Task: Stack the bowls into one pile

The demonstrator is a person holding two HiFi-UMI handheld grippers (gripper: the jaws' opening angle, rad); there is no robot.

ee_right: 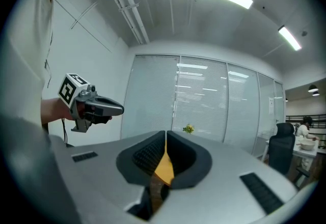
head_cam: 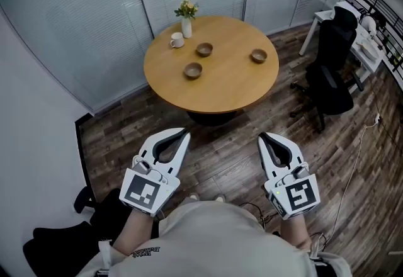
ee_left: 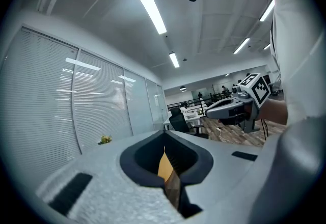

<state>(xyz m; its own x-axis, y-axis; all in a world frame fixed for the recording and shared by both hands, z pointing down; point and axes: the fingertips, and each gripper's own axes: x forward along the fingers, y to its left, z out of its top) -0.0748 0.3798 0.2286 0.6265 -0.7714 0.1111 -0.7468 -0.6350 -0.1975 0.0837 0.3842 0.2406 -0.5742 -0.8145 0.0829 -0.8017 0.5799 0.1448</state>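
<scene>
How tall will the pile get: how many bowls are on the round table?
3. One bowl sits right of the mug, a second bowl nearer the table's front edge, a third bowl alone on the right. None seems hidden.

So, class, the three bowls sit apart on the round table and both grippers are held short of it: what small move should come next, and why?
Probably step closer and bring the left gripper toward the near bowl, opening it on the way. Both it and the right gripper are shut, empty and short of the table, and no bowl is stacked yet.
</scene>
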